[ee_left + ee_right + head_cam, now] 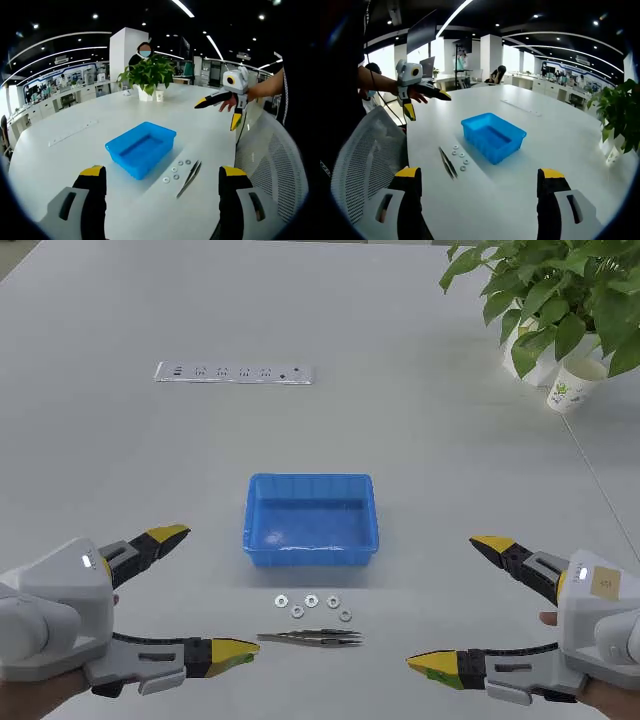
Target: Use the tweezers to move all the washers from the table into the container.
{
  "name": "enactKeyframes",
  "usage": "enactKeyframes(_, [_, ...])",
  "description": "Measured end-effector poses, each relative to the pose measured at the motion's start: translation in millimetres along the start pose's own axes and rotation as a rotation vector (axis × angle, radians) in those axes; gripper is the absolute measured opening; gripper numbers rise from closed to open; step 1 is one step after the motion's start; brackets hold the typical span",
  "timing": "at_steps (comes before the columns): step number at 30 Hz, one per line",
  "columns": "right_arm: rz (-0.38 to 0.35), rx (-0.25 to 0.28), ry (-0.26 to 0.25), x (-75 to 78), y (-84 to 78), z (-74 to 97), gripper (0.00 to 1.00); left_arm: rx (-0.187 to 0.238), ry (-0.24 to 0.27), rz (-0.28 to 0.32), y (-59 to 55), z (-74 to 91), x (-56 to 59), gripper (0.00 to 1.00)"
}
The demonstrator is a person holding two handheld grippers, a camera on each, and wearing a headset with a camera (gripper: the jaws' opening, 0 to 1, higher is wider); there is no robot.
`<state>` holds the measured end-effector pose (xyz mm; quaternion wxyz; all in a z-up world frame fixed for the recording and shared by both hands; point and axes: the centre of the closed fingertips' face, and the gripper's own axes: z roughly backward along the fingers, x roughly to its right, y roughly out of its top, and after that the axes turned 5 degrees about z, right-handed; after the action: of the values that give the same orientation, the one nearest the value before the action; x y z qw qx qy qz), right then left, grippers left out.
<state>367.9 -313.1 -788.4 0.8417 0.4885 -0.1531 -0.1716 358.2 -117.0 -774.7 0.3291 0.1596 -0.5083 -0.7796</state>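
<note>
Washers (311, 600), five small silver rings, lie flat in a loose cluster on the white table (420, 440) in the lower middle of the head view. They are apart from one another, two of them sitting slightly lower than the other three. Just below them in that view lie the tweezers (310, 638), slim and silvery, stretched left to right and near the washers without touching them. Just above the cluster stands the container (310, 556), a bright blue rectangular tray with low walls and an open top.

The left gripper (220, 590) sits at the lower left of the head view, and the right gripper (441, 600) at the lower right. Each has a white body and black jaws with yellow tips. Both are released, their jaws spread wide, well apart from the tweezers and the washers, which lie between them. Neither tool touches the table's things.

A white power strip (233, 372) lies toward the upper left of the head view. A leafy green plant (545, 290) stands in the upper right corner, with a white paper cup (572, 383) just beside it.
</note>
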Motion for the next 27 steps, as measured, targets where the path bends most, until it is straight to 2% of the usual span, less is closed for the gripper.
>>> enactKeyframes(27, [0.002,-0.001,-0.002,0.5,0.4,0.8,0.97,-0.005,-0.008,-0.012,0.2,1.1,2.0,0.99])
